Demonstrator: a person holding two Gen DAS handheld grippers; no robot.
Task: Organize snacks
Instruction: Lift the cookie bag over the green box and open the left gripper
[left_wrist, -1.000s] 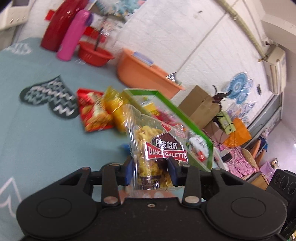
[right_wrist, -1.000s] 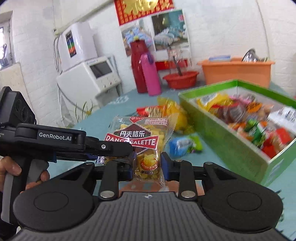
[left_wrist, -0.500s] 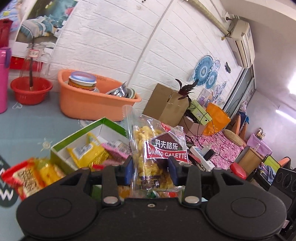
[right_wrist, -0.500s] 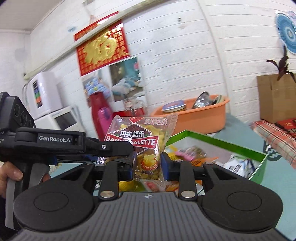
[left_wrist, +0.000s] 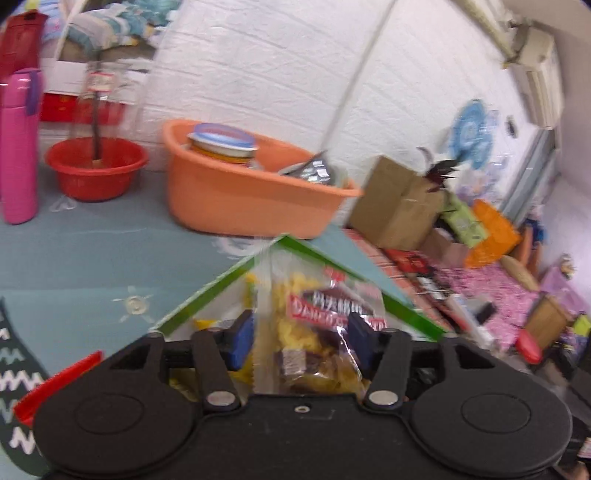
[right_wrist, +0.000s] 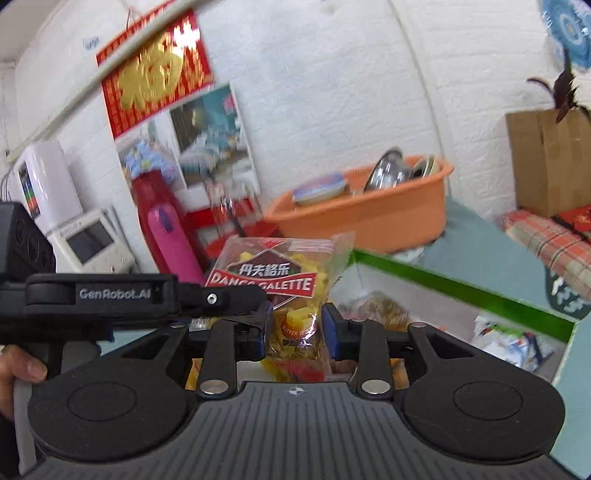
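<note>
A clear Danco Galette snack bag (left_wrist: 314, 332) with yellow pieces stands between the fingers of my left gripper (left_wrist: 301, 341), whose jaws have spread apart around it, over the green-rimmed snack box (left_wrist: 207, 288). My right gripper (right_wrist: 297, 330) is shut on the same bag (right_wrist: 284, 284), pinching its lower part. The left gripper's body (right_wrist: 110, 295) crosses the right wrist view at the left. The box (right_wrist: 461, 284) holds several snack packets (right_wrist: 517, 339).
An orange basin (left_wrist: 243, 184) with dishes, a red bowl (left_wrist: 96, 166) and a pink flask (left_wrist: 18, 144) stand at the back of the blue table (left_wrist: 92, 258). A red snack packet (left_wrist: 55, 384) lies at the left. Cardboard boxes (left_wrist: 395, 199) stand beyond the table.
Both grippers have carried the bag from above the table over the green box and tilted down. The left gripper's jaws have widened around the bag.
</note>
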